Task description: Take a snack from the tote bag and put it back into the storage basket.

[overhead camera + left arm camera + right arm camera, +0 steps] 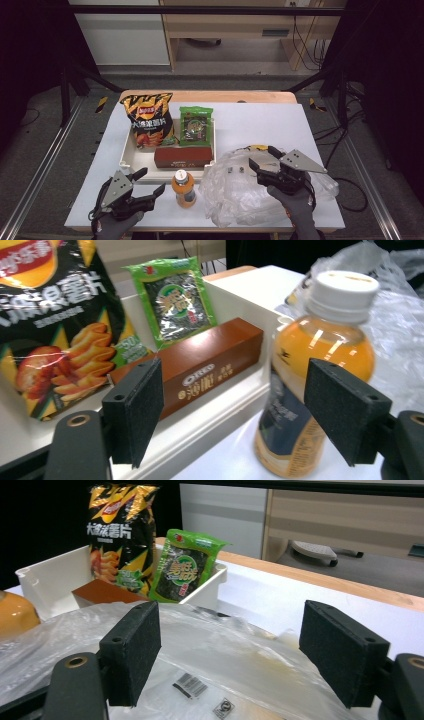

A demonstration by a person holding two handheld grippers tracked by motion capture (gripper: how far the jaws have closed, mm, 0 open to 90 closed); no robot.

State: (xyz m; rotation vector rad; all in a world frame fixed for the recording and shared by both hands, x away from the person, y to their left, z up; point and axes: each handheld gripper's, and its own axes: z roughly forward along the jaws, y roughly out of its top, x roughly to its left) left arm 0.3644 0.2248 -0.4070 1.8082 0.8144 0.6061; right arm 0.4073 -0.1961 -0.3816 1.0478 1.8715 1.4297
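Note:
An orange drink bottle (183, 189) with a white cap stands near the table's front edge, just in front of a white tray (125, 157). My left gripper (152, 181) is open just left of it. In the left gripper view the bottle (320, 370) stands right of centre, partly behind the right pad, and my left gripper (235, 415) holds nothing. A crumpled clear plastic bag (235, 190) lies to the right of the bottle. My right gripper (262, 157) hovers open over it; in its own view my right gripper (230, 655) has the bag (210, 650) below its jaws.
The tray holds a black-and-yellow chips bag (147, 120), a green seaweed packet (196, 125) and a brown box (182, 156) along its front wall. The white tabletop (260, 125) lies bare at the back right. Dark frame posts flank the table.

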